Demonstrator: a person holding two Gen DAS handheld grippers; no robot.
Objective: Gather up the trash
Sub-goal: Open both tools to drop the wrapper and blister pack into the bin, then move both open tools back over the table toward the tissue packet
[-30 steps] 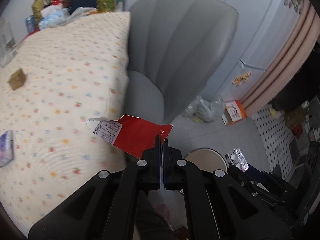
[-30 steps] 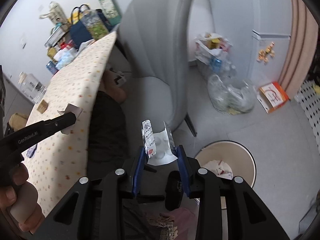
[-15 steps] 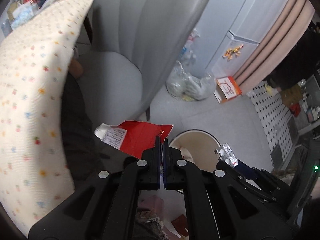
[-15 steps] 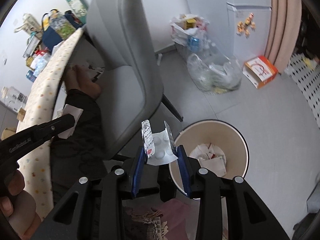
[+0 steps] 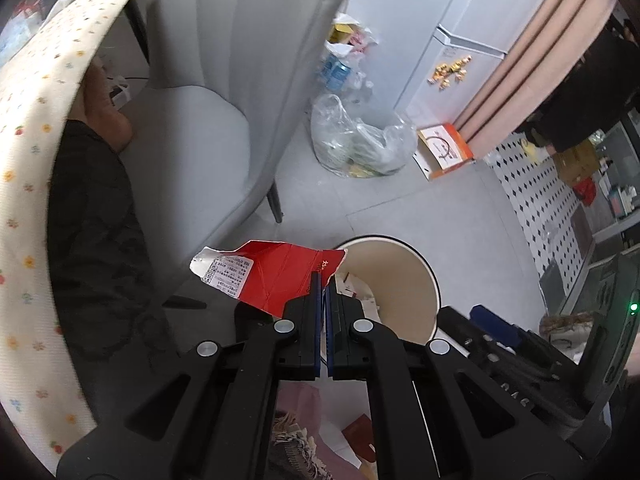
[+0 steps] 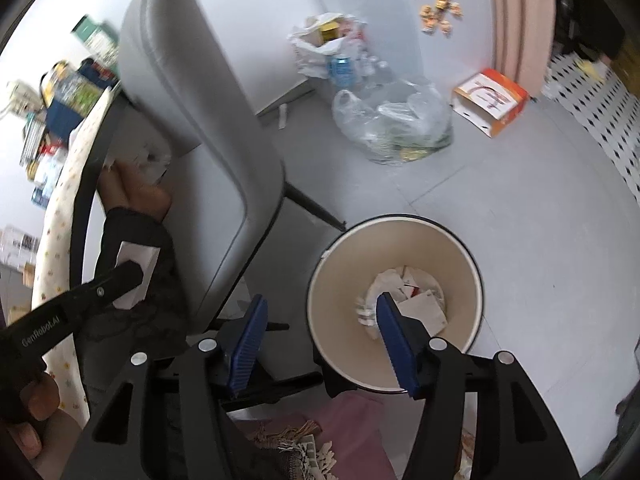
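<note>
My left gripper [image 5: 323, 280] is shut on a torn red wrapper [image 5: 276, 276] with a white printed label, held above the floor just left of the bin. The round cream bin [image 5: 424, 258] stands on the grey floor. In the right wrist view my right gripper [image 6: 322, 300] hovers over the bin's [image 6: 460, 240] left rim. Its blue-padded jaws are opening and nothing is between them. Crumpled paper and packaging [image 6: 404, 296] lie in the bin. The left gripper [image 6: 120, 276] shows at the left with the wrapper's white side [image 6: 134, 258].
A grey padded chair [image 6: 192, 80] stands close left of the bin. The flower-print tablecloth [image 5: 28, 184] hangs at the far left, with a person's hand [image 6: 136, 190] and black sleeve beside it. A clear bag of rubbish [image 6: 396, 120] and an orange box [image 6: 490, 100] sit on the floor beyond.
Both grippers came off the table side and sank toward the bin. The right jaws spread apart and the blister pack that they held is gone from between them. The left still grips the red wrapper.
</note>
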